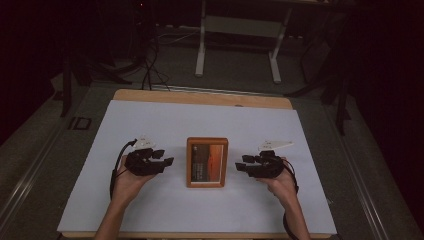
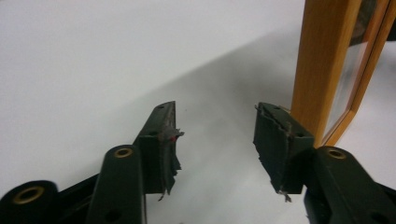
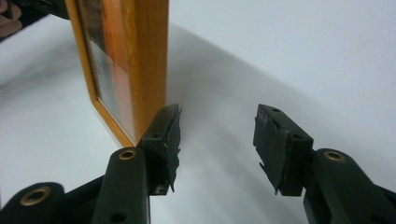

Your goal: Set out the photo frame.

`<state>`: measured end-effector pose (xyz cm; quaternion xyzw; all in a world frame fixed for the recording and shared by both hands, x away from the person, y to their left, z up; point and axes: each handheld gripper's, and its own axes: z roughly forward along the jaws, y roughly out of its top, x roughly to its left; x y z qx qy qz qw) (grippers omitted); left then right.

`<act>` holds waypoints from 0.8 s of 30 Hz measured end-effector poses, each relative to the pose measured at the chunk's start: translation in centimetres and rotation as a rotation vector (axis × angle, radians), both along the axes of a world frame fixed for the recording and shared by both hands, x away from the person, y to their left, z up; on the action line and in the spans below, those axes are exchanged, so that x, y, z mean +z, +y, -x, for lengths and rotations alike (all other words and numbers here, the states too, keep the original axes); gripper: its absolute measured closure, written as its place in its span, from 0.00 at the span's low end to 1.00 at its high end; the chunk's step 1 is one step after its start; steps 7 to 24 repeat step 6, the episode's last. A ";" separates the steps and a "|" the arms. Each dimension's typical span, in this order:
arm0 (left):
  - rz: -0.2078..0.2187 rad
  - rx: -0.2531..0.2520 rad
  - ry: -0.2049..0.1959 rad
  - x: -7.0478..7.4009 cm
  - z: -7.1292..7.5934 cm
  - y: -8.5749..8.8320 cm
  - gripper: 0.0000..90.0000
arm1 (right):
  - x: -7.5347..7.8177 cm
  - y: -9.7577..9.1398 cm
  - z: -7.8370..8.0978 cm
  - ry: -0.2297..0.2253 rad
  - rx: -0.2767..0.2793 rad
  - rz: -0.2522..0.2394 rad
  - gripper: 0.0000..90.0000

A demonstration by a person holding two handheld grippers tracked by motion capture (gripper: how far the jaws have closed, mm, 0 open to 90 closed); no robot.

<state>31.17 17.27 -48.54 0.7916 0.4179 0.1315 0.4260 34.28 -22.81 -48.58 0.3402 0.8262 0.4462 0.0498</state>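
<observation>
Early stage: wooden picture frame (image 1: 207, 162) lying untouched mid-mat, left gripper (image 1: 167, 161) at 9 o'clock & right gripper (image 1: 239, 166) at 3 hovering, jaws spread, prob. nothing gripped yet.

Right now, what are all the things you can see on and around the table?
picture frame: one, orange-brown wood, lying in the middle of the white sheet between the grippers
white sheet: one, covering the table top
table: one, wooden, edge showing at the far side
white stand: one, on the floor behind the table
left gripper: one, black, open, left of the frame
right gripper: one, black, open, right of the frame
hands: two, holding the grippers
</observation>
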 end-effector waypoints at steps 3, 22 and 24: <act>-0.050 0.028 0.003 -0.5 -0.2 0.3 0.55 | -0.1 -0.1 0.0 -0.008 -0.009 0.040 0.54; -0.096 0.063 0.007 -0.9 -0.4 0.5 0.54 | -0.2 -0.3 -0.1 -0.017 -0.024 0.087 0.51; -0.096 0.063 0.007 -0.9 -0.4 0.5 0.54 | -0.2 -0.3 -0.1 -0.017 -0.024 0.087 0.51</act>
